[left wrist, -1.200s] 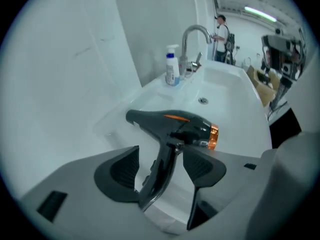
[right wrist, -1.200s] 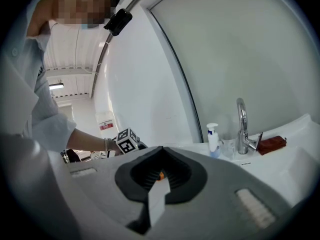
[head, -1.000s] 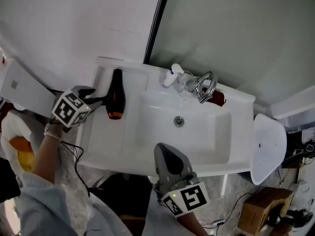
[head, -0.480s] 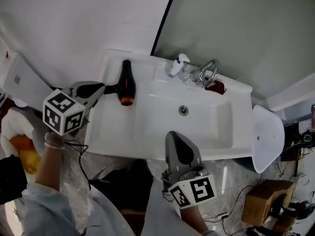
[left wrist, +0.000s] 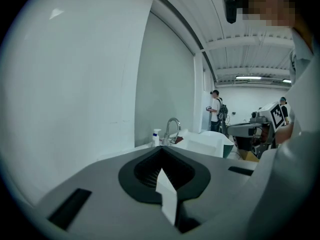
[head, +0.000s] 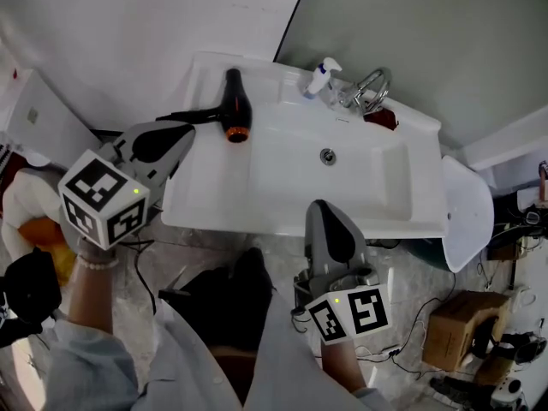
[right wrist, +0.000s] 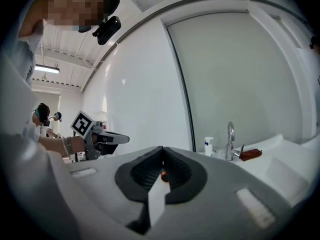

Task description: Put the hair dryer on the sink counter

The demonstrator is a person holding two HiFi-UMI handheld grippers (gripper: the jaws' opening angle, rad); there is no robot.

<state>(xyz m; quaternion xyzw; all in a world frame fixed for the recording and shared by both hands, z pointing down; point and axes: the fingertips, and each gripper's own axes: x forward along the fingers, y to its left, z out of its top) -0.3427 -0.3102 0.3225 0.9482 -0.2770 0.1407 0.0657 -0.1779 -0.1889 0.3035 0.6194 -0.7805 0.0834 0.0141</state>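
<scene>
The black hair dryer (head: pixel 232 101) lies on the left end of the white sink counter (head: pixel 205 195), its orange nozzle toward me and its handle and cord running left. My left gripper (head: pixel 188 130) hovers off the counter's left front corner, apart from the dryer, jaws shut and empty. In the left gripper view the left gripper (left wrist: pixel 161 153) points along the counter toward the faucet (left wrist: pixel 172 128). My right gripper (head: pixel 322 207) is shut and empty in front of the basin's front edge. Seen in its own view, the right gripper (right wrist: pixel 161 152) shows its pads closed together.
A chrome faucet (head: pixel 370 88), a white pump bottle (head: pixel 321 77) and a brown object (head: pixel 382 118) sit at the back of the basin. A white oval fixture (head: pixel 467 214) stands right of the sink, a cardboard box (head: pixel 454 339) on the floor. People stand far off (left wrist: pixel 216 109).
My left gripper has drawn back and up from the dryer's handle and its jaws have shut. The dryer stays on the counter. My right gripper has shifted slightly.
</scene>
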